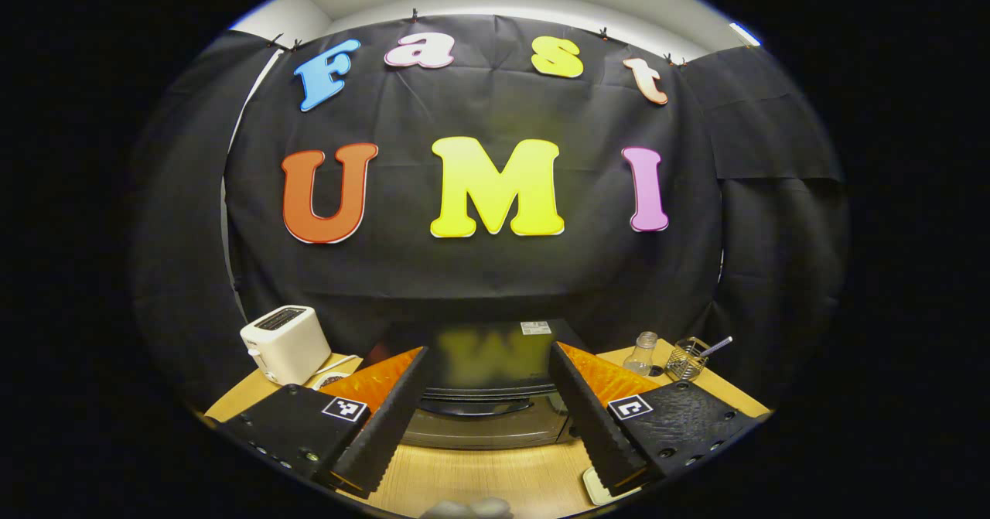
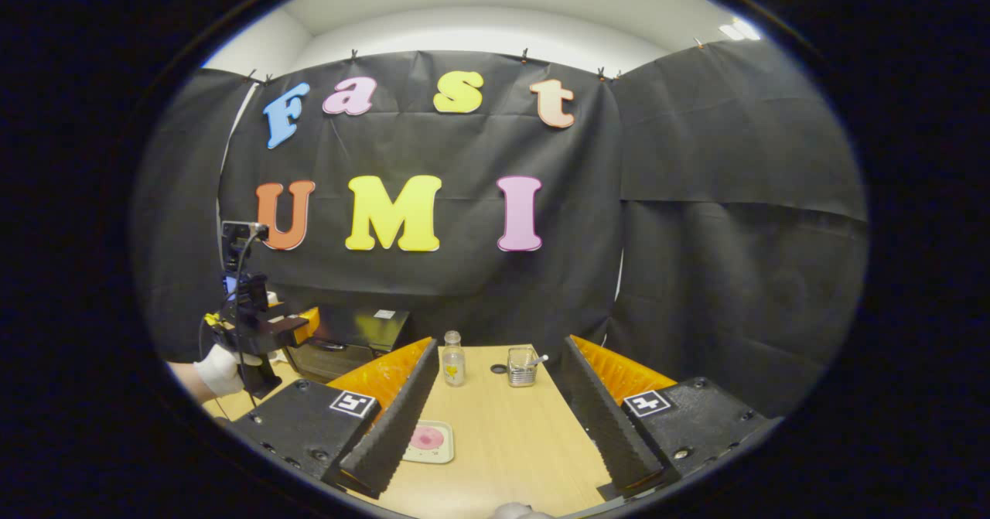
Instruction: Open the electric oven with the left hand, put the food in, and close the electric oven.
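The black electric oven [image 1: 487, 360] stands straight ahead in the left gripper view, its door shut and the handle [image 1: 483, 406] across the top of the door. My left gripper [image 1: 491, 469] is open, a short way in front of that door, with nothing between its fingers. In the right gripper view the oven [image 2: 356, 333] sits at the back left, with the left gripper [image 2: 298, 326] held by a gloved hand [image 2: 220, 370] just before it. A pink piece of food [image 2: 426, 437] lies on a small pale plate [image 2: 443, 452]. My right gripper [image 2: 499, 469] hangs open over the table beside it.
A white toaster [image 1: 286, 343] stands left of the oven. To the oven's right are a small clear bottle [image 2: 453, 358], its cap [image 2: 499, 368] and a wire basket [image 2: 523, 366] holding a utensil. The wooden table [image 2: 510, 426] runs forward between my right fingers.
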Motion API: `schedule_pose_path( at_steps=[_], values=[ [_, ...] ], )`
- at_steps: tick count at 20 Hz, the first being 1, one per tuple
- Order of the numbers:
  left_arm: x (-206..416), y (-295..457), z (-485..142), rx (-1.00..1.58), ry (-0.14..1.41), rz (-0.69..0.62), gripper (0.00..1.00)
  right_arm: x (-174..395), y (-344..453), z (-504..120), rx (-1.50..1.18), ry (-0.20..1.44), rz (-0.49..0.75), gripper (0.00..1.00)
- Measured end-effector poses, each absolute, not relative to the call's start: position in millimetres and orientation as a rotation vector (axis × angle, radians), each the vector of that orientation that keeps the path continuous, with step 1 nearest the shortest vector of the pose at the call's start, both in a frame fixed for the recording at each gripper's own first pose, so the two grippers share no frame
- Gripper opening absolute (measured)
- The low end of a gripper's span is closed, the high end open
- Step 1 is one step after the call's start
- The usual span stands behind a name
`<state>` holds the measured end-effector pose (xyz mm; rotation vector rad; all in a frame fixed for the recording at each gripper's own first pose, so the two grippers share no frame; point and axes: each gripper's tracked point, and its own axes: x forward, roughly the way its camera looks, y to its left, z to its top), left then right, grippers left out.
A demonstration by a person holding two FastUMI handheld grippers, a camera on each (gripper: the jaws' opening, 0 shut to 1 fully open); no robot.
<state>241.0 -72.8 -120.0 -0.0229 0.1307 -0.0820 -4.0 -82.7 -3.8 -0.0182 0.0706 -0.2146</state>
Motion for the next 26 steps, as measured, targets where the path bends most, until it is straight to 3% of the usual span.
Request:
schedule_pose_path(
  at_steps=[8,14,26],
  values=[
    [282.3,-66.5,-192.0,0.025,0.263,-0.06,0.97,-13.2,-89.5,-16.5,-0.01,0.11,-0.26,1.0],
    [285.3,-65.5,-202.2,0.003,0.288,-0.072,0.97,-17.1,-88.9,-22.3,0.004,0.124,-0.272,1.0],
    [231.4,-63.3,-216.4,0.017,0.328,-0.09,0.98,-35.0,-69.5,-25.1,0.012,0.129,-0.225,1.0]
  ],
)
